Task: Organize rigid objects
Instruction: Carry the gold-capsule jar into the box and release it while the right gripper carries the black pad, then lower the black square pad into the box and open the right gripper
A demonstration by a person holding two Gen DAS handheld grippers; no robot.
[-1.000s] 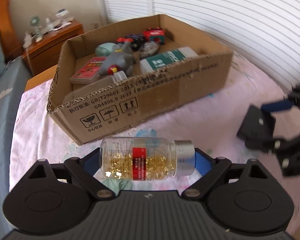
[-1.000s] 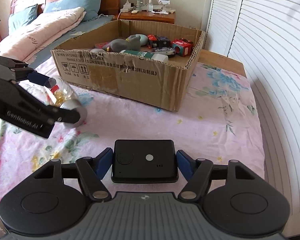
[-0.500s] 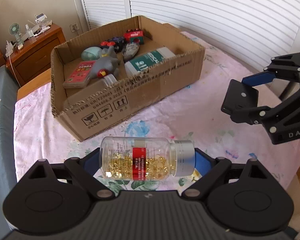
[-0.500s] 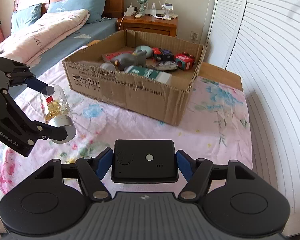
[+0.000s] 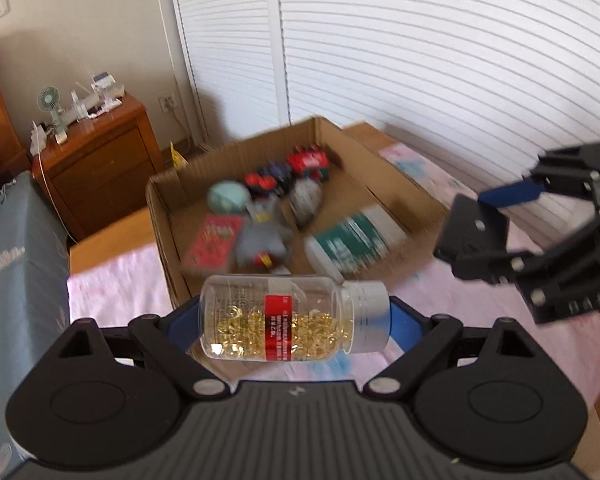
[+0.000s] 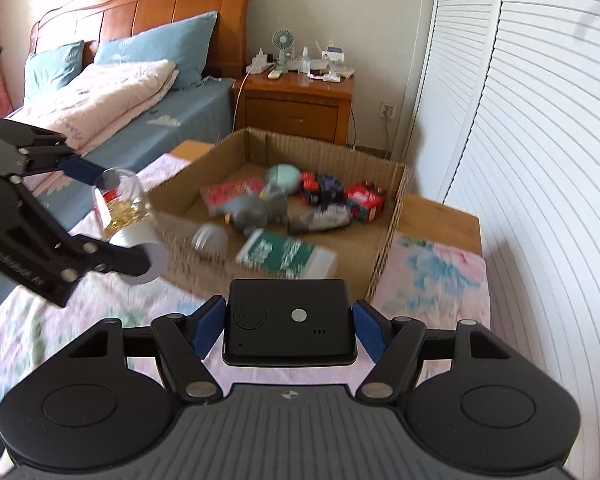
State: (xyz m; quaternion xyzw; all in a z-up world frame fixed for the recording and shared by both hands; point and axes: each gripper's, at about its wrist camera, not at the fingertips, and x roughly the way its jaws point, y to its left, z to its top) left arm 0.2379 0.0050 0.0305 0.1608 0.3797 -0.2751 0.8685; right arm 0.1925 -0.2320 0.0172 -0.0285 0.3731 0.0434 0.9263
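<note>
Pill bottle point(image 5: 296, 322) hanging sideways in left gripper point(image 5: 296, 320), black device point(image 6: 290, 322) sitting clamped in right gripper point(image 6: 290, 324), both hovering near cardboard box point(image 6: 392, 216). Toys, book already inside; these two looking left to drop.

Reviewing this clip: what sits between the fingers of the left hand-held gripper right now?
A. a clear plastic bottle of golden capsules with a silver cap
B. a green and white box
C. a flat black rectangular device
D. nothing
A: in the left wrist view the clear plastic bottle of golden capsules lies sideways, clamped between the blue pads of the left hand-held gripper.
</note>
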